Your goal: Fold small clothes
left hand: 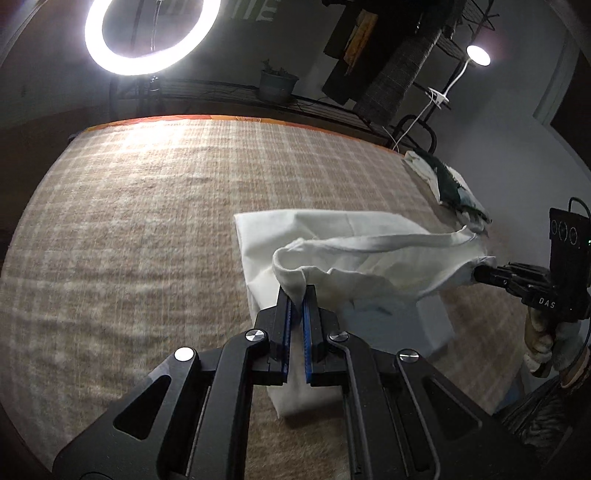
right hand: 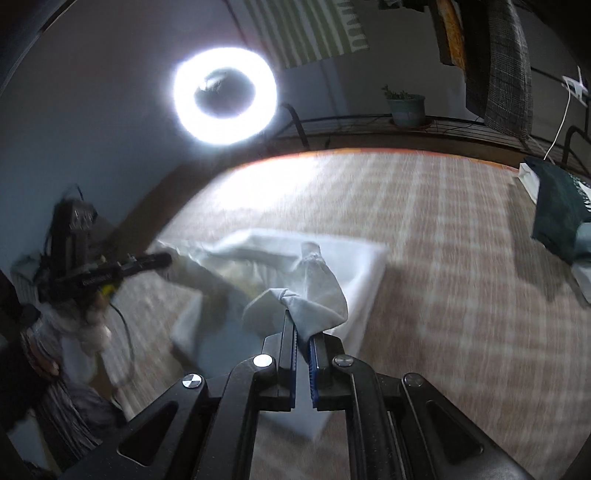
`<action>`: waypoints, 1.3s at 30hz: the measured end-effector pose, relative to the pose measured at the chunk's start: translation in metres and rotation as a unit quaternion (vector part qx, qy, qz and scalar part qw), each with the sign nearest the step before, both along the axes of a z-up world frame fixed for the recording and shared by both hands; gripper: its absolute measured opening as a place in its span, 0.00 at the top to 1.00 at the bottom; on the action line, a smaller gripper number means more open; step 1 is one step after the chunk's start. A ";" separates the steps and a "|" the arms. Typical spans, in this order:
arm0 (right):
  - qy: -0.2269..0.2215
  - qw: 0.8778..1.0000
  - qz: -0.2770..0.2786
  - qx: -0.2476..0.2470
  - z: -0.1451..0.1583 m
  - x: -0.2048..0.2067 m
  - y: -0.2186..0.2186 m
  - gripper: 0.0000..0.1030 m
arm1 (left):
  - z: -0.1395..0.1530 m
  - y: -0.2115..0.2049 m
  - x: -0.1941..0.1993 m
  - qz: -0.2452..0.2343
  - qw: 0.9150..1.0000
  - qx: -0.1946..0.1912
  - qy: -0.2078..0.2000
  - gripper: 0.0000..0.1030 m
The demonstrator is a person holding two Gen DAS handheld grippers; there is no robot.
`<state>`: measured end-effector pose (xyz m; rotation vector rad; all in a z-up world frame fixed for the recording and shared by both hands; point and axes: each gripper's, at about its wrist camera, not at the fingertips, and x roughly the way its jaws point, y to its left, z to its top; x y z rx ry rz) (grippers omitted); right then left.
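Note:
A white garment [left hand: 332,229] lies partly folded on a beige plaid blanket [left hand: 147,221]. Its near edge is lifted and stretched between both grippers. In the left wrist view, my left gripper [left hand: 297,293] is shut on a bunched corner of that edge. At the far right, my right gripper [left hand: 478,273] pinches the other corner. The right wrist view, blurred, shows the right gripper [right hand: 302,326] shut on a twisted fold of the white garment [right hand: 354,266]. To the far left, the left gripper [right hand: 166,260] holds the opposite end. A gloved hand [left hand: 541,339] grips the right tool.
A stack of folded clothes, dark green on top [left hand: 448,184] [right hand: 554,210], sits at the blanket's right edge. A ring light [left hand: 151,33] shines behind the far edge. A wire rack with a potted plant [left hand: 277,83] and hanging clothes stands beyond.

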<state>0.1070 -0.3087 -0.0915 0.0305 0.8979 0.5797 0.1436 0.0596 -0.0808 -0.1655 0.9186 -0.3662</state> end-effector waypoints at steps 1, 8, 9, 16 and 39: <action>-0.002 1.000 0.005 -0.009 -0.002 -0.007 0.001 0.94 | -0.002 0.000 -0.006 -0.006 1.000 0.009 0.001 0.98; -0.009 0.998 0.029 -0.053 -0.004 -0.051 -0.014 0.91 | -0.009 0.008 -0.055 -0.045 0.998 0.043 0.015 0.98; -0.009 0.998 0.031 -0.046 -0.001 -0.055 -0.018 0.90 | -0.009 0.012 -0.061 -0.044 0.998 0.045 0.016 0.98; 0.060 0.996 -0.044 0.051 -0.012 -0.037 -0.042 0.55 | -0.021 0.049 -0.049 0.043 0.993 -0.063 0.086 0.61; 0.182 0.947 -0.069 0.256 -0.040 -0.027 -0.047 1.00 | -0.038 0.043 -0.042 0.071 0.974 -0.166 0.134 1.00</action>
